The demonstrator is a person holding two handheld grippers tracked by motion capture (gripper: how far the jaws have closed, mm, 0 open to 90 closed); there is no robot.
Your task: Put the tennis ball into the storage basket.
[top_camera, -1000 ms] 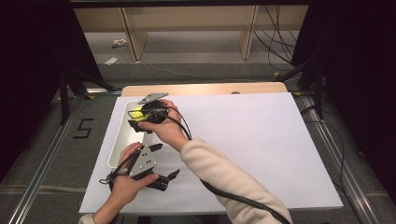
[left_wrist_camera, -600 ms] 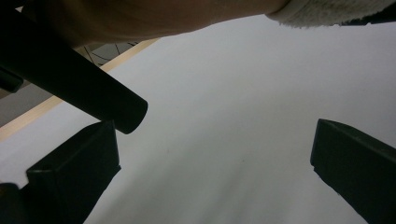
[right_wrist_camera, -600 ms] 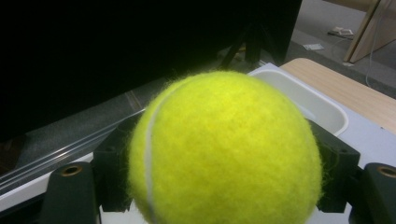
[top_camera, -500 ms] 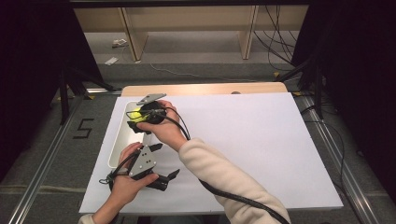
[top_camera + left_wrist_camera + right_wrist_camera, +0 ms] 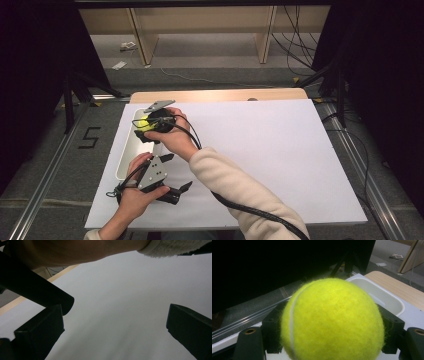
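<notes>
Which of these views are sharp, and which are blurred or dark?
High view: evenly lit and sharp on the white sheet, dark at the sides. Left gripper view: soft, close jaws unfocused. Right gripper view: tennis ball bright and slightly soft, background black.

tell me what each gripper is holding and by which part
The right gripper clamps a yellow tennis ball across its sides, one jaw on each side. The left gripper is open, holding nothing.

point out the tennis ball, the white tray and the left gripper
tennis ball point(image 5: 332, 320), right gripper view, middle of its yellow felt
white tray point(image 5: 131, 150), high view, bare inner wall
left gripper point(image 5: 115, 332), left gripper view, gap midway between its open jaw tips
</notes>
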